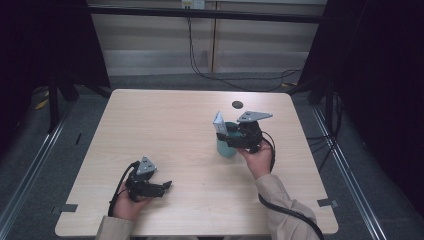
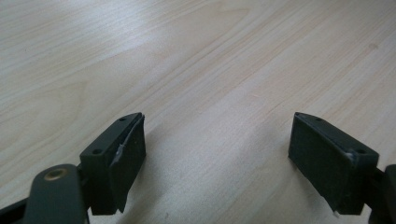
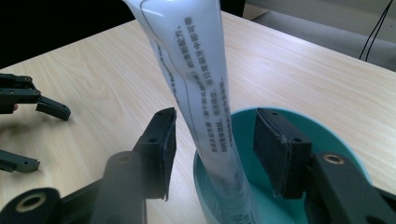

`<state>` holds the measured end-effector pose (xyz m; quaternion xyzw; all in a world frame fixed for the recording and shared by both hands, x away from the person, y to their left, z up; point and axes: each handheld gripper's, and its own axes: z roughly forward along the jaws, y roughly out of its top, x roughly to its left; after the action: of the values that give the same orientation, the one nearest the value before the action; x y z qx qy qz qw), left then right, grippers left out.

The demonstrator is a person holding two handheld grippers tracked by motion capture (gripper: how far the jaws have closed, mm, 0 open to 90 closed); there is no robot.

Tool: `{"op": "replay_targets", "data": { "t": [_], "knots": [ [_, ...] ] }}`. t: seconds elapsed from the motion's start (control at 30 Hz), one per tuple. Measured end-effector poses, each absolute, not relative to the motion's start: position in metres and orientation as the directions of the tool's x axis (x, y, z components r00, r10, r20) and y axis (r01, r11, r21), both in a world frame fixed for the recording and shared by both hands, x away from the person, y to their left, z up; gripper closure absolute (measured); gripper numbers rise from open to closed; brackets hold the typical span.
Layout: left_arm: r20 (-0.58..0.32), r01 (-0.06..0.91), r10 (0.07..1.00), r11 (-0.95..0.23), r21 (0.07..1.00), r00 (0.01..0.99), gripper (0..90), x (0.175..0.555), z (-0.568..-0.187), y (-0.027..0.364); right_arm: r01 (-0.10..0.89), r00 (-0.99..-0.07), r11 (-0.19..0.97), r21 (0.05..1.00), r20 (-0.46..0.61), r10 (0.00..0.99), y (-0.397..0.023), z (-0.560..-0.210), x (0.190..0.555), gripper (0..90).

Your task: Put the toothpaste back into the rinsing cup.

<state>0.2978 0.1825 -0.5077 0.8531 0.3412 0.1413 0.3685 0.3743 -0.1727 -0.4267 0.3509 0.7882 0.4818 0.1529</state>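
A teal cup (image 1: 226, 148) stands right of the table's middle, and a white printed tube (image 1: 219, 123) rises out of it, leaning left. My right gripper (image 1: 231, 136) is open at the cup. In the right gripper view the tube (image 3: 196, 93) stands between the jaws with a gap on each side; one jaw is outside the cup's rim (image 3: 348, 156) and the other is over its inside. My left gripper (image 1: 168, 185) rests near the front left of the table, open with nothing between its pads (image 2: 128, 154), just above bare wood. That left gripper (image 3: 42, 135) also appears at the left of the right gripper view.
The light wooden table (image 1: 165, 125) has a small black round mark (image 1: 237, 104) near its far edge. Black cables (image 1: 240, 77) run over the floor beyond the table, and dark frames stand on both sides.
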Motion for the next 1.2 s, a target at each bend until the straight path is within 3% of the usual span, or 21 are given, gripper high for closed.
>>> {"op": "replay_targets", "data": {
  "t": [0.53,1.2],
  "knots": [
    [-0.010,0.478,0.686,-0.496,0.725,0.728,18.6,0.298,-0.508,0.183,0.413,-0.713,0.296,0.861,0.103,0.694,-0.175,-0.418,0.371,26.5],
    [-0.013,0.479,0.685,-0.495,0.725,0.728,18.5,0.297,-0.508,0.183,0.422,-0.719,0.335,0.842,0.087,0.689,-0.184,-0.410,0.358,19.0]
  ]
}}
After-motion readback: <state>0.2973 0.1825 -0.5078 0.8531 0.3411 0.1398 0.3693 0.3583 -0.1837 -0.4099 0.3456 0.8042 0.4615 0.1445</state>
